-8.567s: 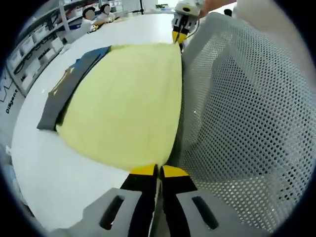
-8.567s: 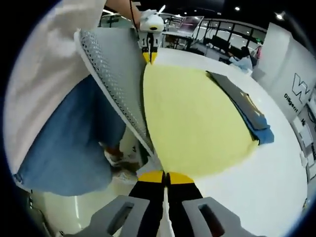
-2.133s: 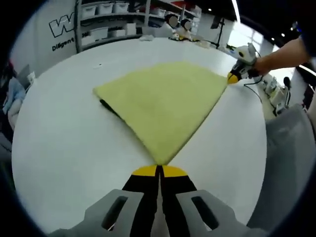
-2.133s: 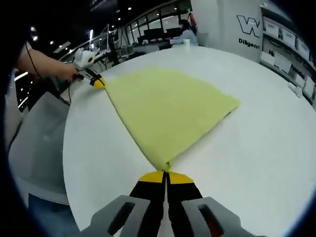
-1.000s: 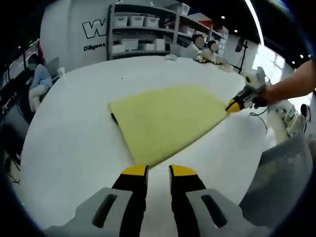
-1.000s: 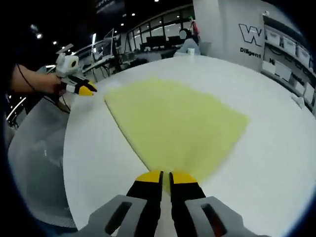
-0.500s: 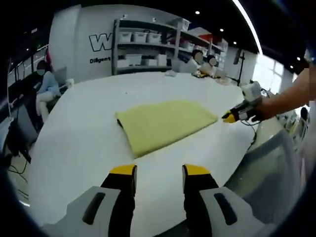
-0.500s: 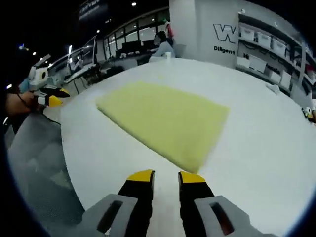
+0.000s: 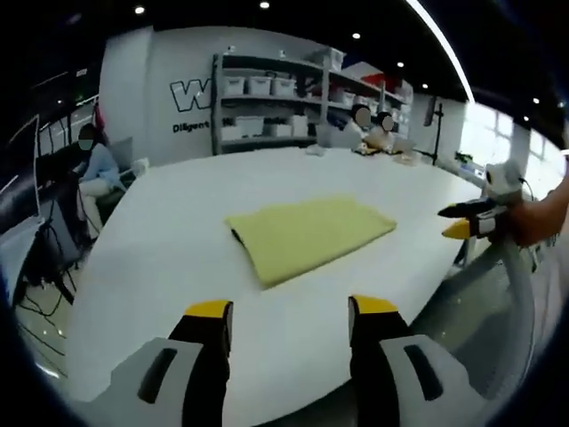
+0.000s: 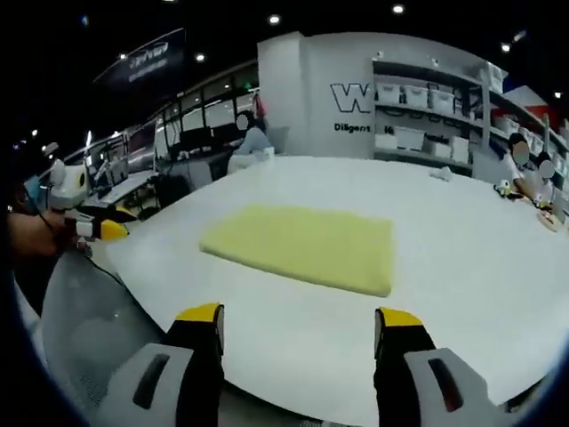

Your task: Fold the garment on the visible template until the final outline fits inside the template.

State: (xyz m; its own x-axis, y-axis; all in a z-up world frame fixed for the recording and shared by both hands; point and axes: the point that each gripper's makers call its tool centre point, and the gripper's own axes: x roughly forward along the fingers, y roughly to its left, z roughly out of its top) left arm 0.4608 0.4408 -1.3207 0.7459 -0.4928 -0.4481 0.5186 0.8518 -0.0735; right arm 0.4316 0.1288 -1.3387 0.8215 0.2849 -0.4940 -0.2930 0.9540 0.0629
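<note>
The left gripper (image 9: 286, 313) was wide open, with nothing between its yellow-tipped jaws. It hung over the near edge of the white table (image 9: 160, 258), apart from the cloth. The right gripper (image 10: 298, 318) was wide open too, and it held nothing. It also hung over the table's near edge, away from the cloth.

In the left gripper view, the right gripper came in from the right side, held in a hand (image 9: 533, 218). It sat off past the table's edge, and its jaws looked a little apart there. In the right gripper view, the left gripper showed at the left side, held in a hand (image 10: 31, 233), just off the table's rim. Its jaws were too small there to tell how they stood.

The yellow garment (image 9: 307, 233) lay flat on the table, folded into a neat, near-square shape. It sat out in the middle of the table, well apart from both grippers. In the left gripper view, a thin dark strip peeked out at the garment's left corner.

Behind the table stood a white wall with big letters (image 10: 351, 96) and shelves with bins (image 9: 258, 111). People sat in the background, one on a chair (image 9: 89, 169) at the left, and others near the shelves (image 9: 369, 124).
</note>
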